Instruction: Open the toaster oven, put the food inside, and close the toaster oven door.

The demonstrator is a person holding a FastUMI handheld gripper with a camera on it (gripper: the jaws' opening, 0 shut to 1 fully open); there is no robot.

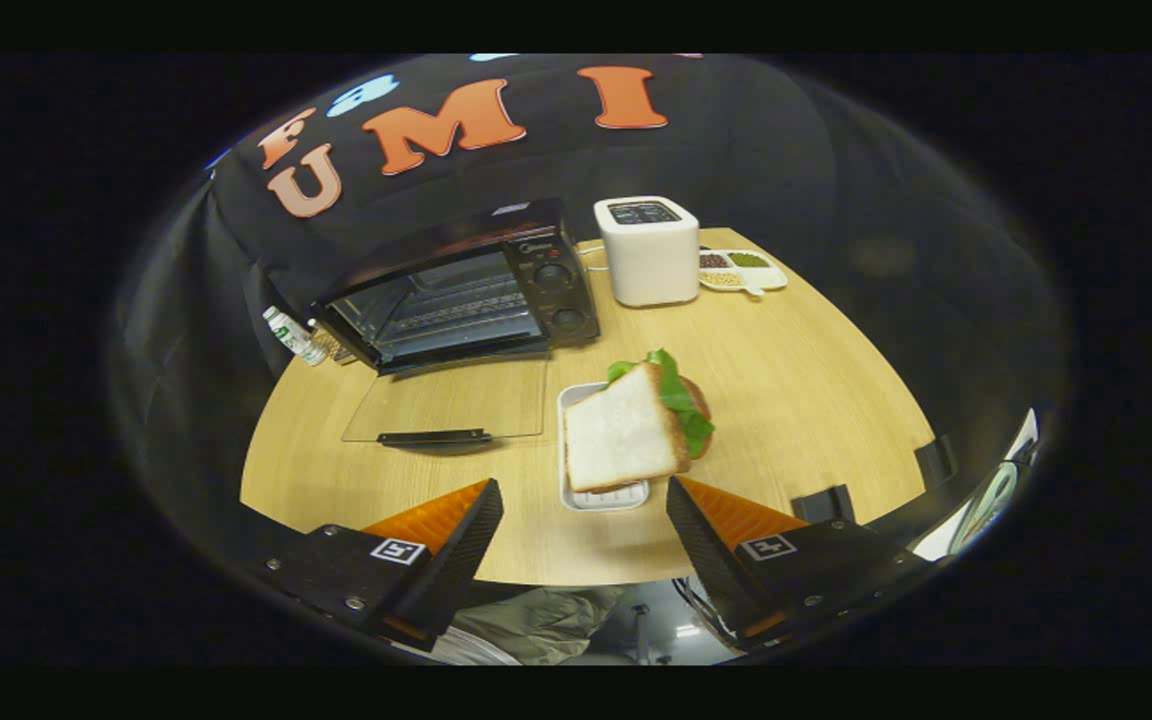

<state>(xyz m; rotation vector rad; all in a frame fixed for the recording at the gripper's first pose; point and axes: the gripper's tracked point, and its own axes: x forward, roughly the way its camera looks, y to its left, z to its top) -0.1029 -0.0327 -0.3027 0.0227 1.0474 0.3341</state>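
The gripper hangs above the near edge of a round wooden table, its fingers spread wide and holding nothing. Just ahead of them, a sandwich rests on a small white tray. Farther off to the left, the toaster oven stands with its glass door folded down flat. A white appliance sits right of the oven.

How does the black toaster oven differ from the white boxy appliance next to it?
The black toaster oven is wide and low, its glass door dropped flat open; the white boxy appliance is taller, narrower and closed. The oven's knobs face front; the white one's panel sits on top. Both stand on the wooden table, beyond the open gripper.
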